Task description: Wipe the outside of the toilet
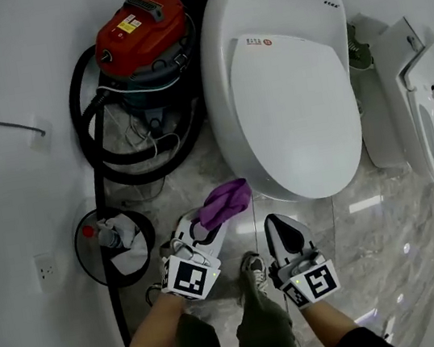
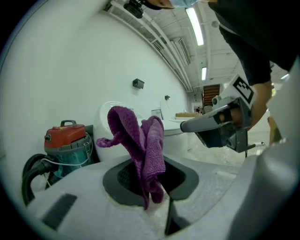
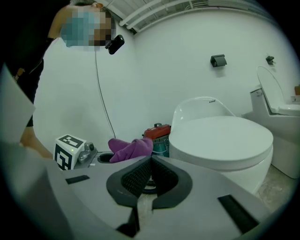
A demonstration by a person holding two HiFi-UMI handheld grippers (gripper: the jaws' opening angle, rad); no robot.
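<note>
- The toilet (image 1: 294, 91) is sitting right in front of us on the marble floor with its lid shut. It's filling the middle of the head view and isn't touching anything we're holding.
- Its long axis is running from the far end, where the little buttons are, down toward us. The rounded front is pointing at our feet and slightly to our right.
- The purple cloth (image 1: 225, 201) is hanging just beside the near left curve of the bowl, with a gap between the two.
- Our left gripper (image 1: 202, 222) is clamping that cloth, jaws squeezed onto the bunched lower end while the rest is flopping out loose.
- Our right gripper (image 1: 280, 230) is hovering next to it with the jaws pressed together and nothing between them.
- So we're guessing we're at the approach step, with no wiping going on yet. The next move is probably pushing the loose part of the cloth flat against the outer shell and sweeping around it.
- Further out, a red vacuum (image 1: 142, 33) is parked behind the toilet on the left, and a black bin (image 1: 92, 262) is sitting by the wall.
</note>
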